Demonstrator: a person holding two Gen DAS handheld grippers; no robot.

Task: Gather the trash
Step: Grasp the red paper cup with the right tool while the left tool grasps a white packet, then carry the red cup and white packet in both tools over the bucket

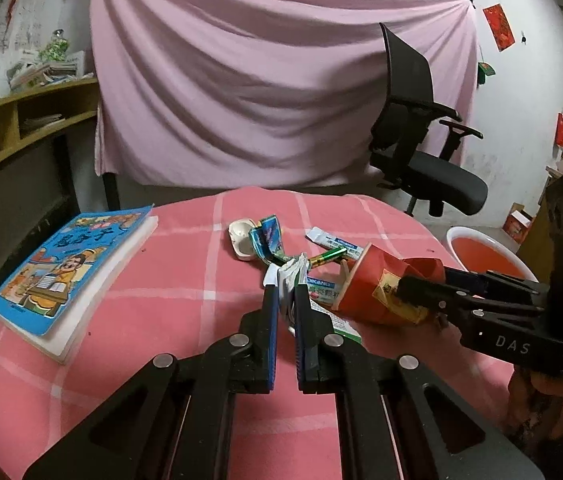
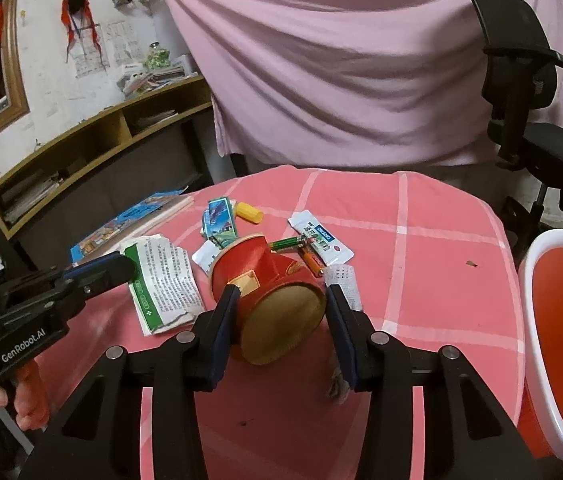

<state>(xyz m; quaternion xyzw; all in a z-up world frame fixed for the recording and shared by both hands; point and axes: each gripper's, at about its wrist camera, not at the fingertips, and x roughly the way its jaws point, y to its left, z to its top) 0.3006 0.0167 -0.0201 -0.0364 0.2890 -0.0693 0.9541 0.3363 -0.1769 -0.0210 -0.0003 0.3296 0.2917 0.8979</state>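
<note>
On a table under a pink checked cloth [image 2: 421,248], the right gripper [image 2: 281,308] grasps a crushed red paper cup [image 2: 269,292] lying on its side, base toward the camera, one finger against each flank. The left gripper [image 1: 285,300] is clenched on a folded printed leaflet [image 1: 287,280]; in the right view that leaflet [image 2: 165,280] lies just left of the cup. Ahead of the cup lie batteries [image 2: 289,244], sachets [image 2: 321,240] and a blue carton [image 2: 219,220]. A red bin with a white rim [image 2: 529,280] stands off the right gripper's right side. The cup is soft, so the lift probably wants a gentle, steady squeeze, then a level carry over that rim.
</note>
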